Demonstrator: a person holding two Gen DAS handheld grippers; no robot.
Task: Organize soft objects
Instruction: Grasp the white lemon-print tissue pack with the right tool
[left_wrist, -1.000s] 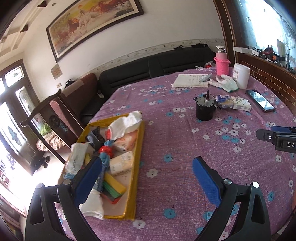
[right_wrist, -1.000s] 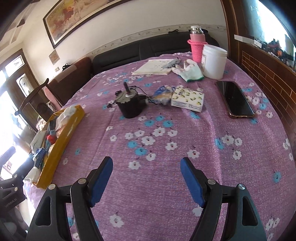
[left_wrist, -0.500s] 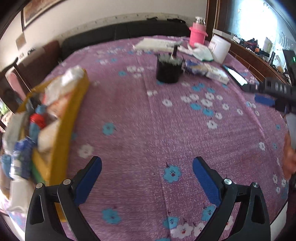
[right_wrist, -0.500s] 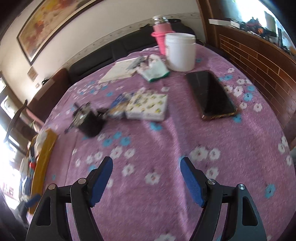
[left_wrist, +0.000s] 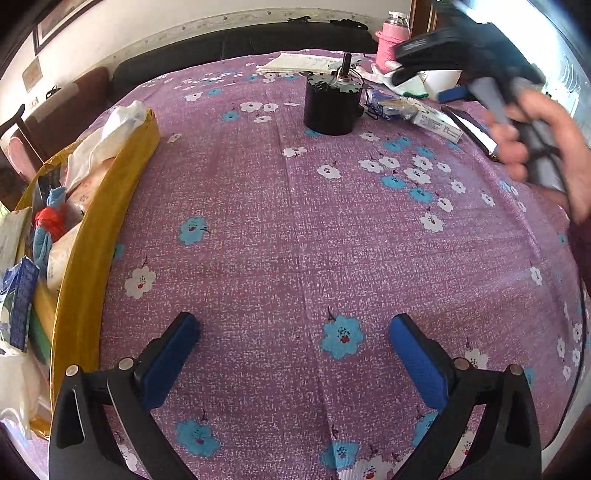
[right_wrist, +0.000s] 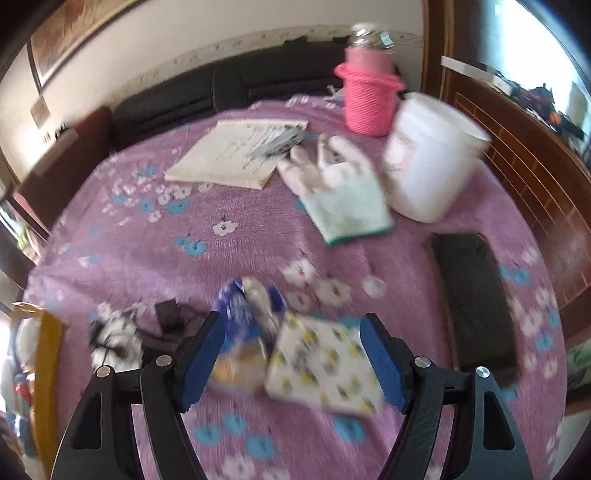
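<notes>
While left gripper (left_wrist: 293, 334) jaws are opening, both hold nothing.

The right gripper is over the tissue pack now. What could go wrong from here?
1. The open right gripper frames both the tissue pack and a blue snack bag beside it; it may take the wrong one or both.
2. The black motor and its wires lie close and could be dragged.

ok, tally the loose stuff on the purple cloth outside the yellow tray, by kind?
Soft packs: 2, white floral tissue pack, blue-and-silver packet
Gloves: 1, white-and-green glove
Containers: 2, white plastic tub, pink-sleeved bottle
Black phone: 1
Paper notebook: 1
Black motor: 1
Total: 8
</notes>
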